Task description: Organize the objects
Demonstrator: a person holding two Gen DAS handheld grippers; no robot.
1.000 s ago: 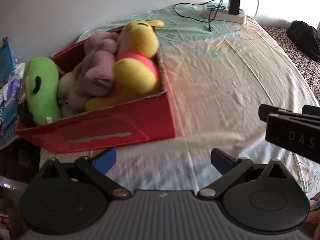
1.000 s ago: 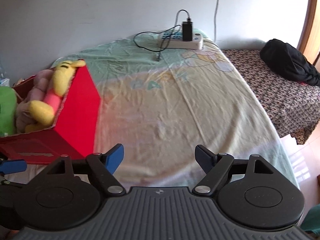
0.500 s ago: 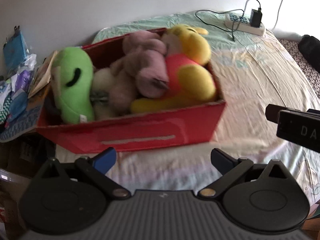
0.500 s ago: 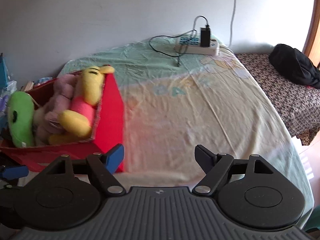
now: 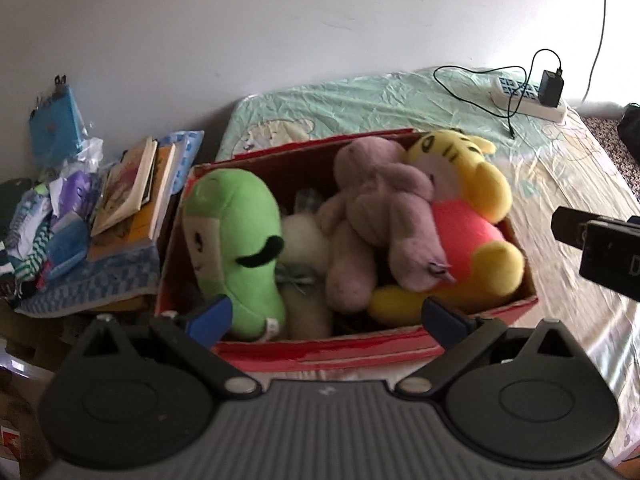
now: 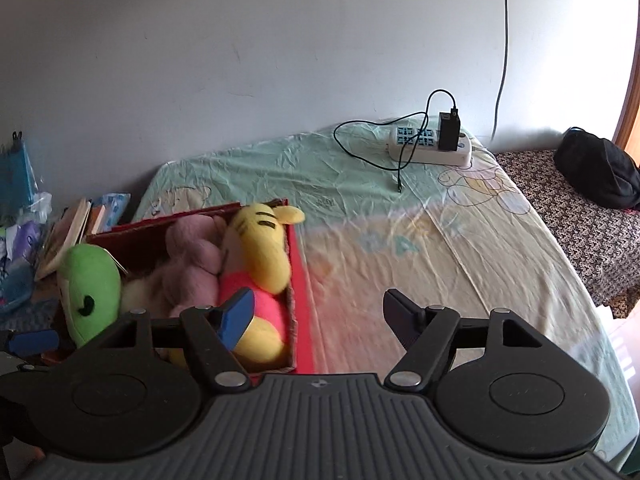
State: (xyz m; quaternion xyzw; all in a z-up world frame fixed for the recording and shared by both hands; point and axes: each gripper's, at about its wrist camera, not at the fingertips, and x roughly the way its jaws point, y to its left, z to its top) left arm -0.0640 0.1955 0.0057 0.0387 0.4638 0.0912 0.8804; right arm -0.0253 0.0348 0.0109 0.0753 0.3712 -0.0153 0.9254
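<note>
A red cardboard box (image 5: 360, 350) (image 6: 302, 300) sits at the left end of the bed, packed with plush toys. Inside lie a green plush (image 5: 234, 240) (image 6: 90, 284), a mauve bear (image 5: 380, 208) (image 6: 192, 268), a yellow tiger in a pink shirt (image 5: 464, 216) (image 6: 260, 256) and a white plush (image 5: 302, 240). My left gripper (image 5: 326, 316) is open over the box's near wall, empty. My right gripper (image 6: 318, 314) is open and empty, just right of the box; part of it shows as a black block (image 5: 600, 248) in the left wrist view.
Books (image 5: 132, 192), blue packets (image 5: 56, 120) and crumpled bags are heaped left of the box. A power strip with charger and cable (image 6: 436, 142) (image 5: 532, 94) lies at the bed's far end. A black bag (image 6: 600, 172) rests on a patterned cover at right. The pale sheet (image 6: 440, 264) spreads right of the box.
Both grippers have swung left and risen, so the box now sits centred under the left gripper and closer to the right one. The toys have not moved; both grippers stay open.
</note>
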